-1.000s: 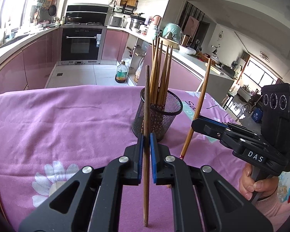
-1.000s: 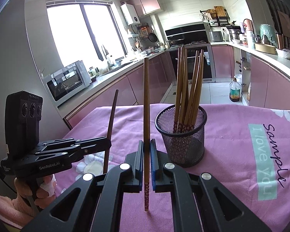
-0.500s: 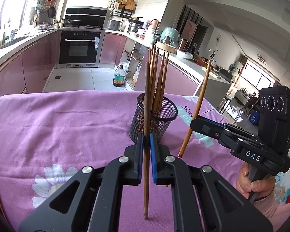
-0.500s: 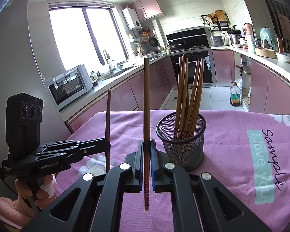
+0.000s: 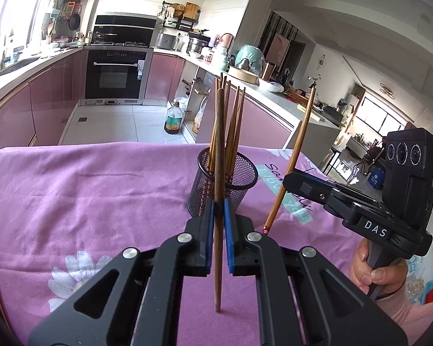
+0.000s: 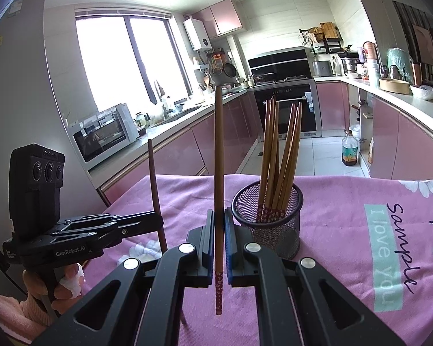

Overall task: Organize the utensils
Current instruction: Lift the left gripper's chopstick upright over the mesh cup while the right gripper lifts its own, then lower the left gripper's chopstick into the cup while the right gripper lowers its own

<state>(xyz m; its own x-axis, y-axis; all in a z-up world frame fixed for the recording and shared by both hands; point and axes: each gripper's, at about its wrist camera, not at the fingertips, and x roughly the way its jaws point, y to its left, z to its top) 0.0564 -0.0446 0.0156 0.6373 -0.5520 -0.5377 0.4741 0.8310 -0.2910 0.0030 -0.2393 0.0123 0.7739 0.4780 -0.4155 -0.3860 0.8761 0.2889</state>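
Left wrist view: the left claw (image 5: 219,210) is clamped on a chopstick (image 5: 220,150) held upright, gripped below mid-length, with the mesh cup (image 5: 222,184) of chopsticks just ahead of the claw on the bench (image 5: 72,190). Right wrist view: the right claw (image 6: 219,225) grips a second chopstick (image 6: 218,155) low on its shaft, above the patterned end, the cup (image 6: 270,216) ahead and to its right. Each stick appears light, stiff and smooth, so it may pivot between the pads; a hold nearer mid-length would likely steady it.

Pink flowered tablecloth (image 5: 86,190), oil bottle (image 5: 173,118) on the floor, built-in oven (image 5: 115,76), microwave (image 6: 106,134).
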